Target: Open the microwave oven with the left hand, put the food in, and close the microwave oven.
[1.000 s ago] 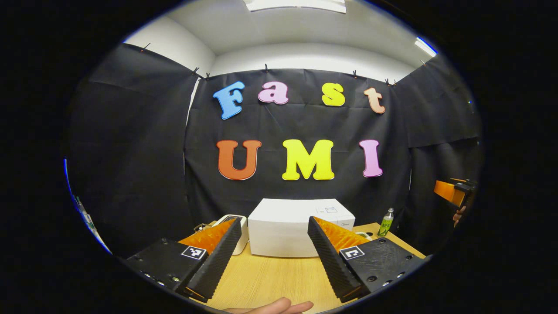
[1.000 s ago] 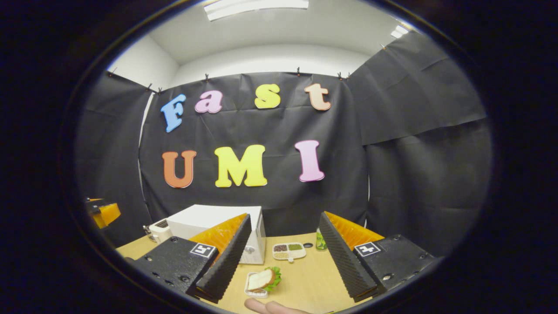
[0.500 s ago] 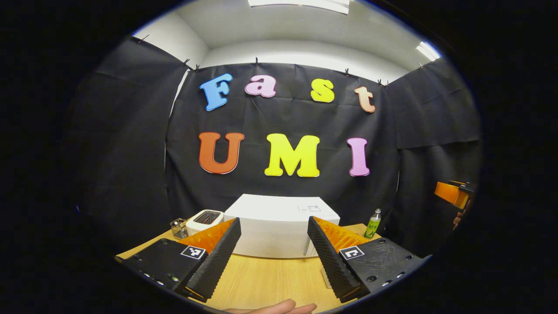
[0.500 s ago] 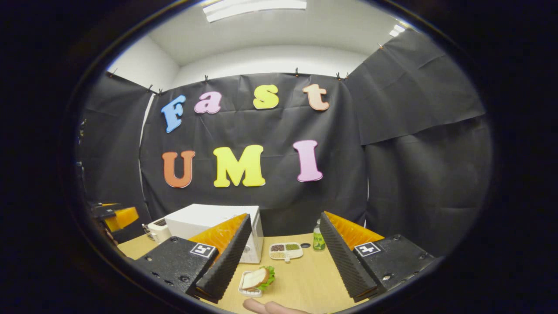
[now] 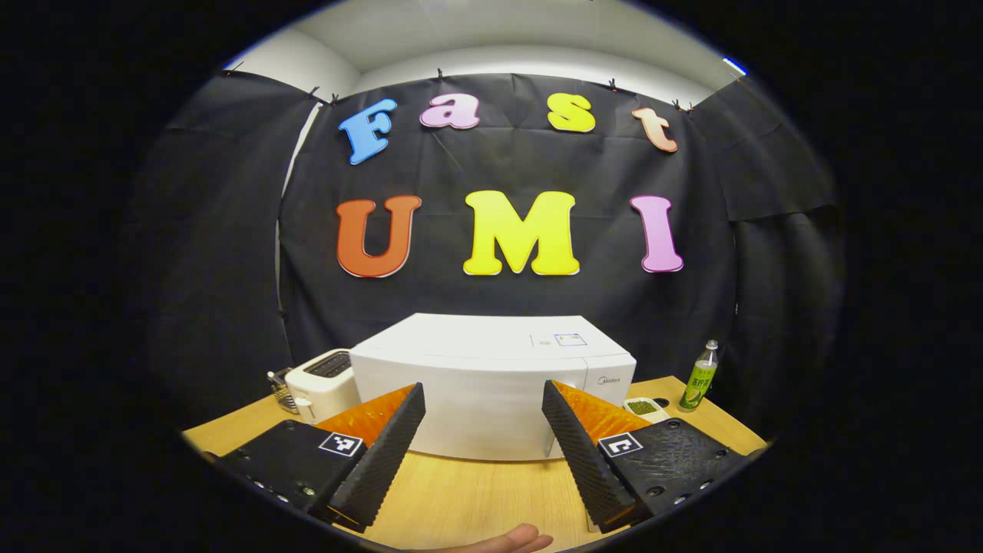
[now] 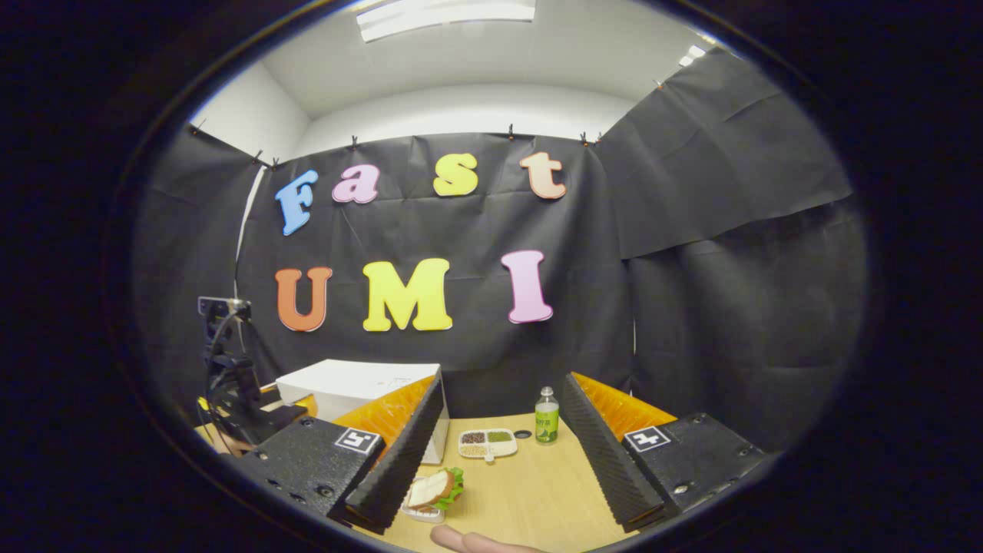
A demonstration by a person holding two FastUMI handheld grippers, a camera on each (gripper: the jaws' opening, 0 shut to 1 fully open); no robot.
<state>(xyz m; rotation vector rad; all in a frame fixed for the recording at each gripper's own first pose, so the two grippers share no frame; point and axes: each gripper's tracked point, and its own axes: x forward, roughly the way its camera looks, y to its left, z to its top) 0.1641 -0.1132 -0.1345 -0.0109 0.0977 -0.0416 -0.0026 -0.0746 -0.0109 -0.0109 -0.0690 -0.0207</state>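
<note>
Now we hold the left gripper (image 5: 484,442) spread wide and empty, squared to the closed microwave oven (image 5: 491,384) ahead for its door; the right gripper (image 6: 499,453) gapes above the sandwich (image 6: 431,489), ready.

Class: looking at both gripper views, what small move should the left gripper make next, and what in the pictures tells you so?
Probably ease the left gripper forward toward the microwave oven, aiming at its door edge. Its door looks shut, the open gripper faces it with bare table between, and the sandwich sits outside on its dish.
</note>
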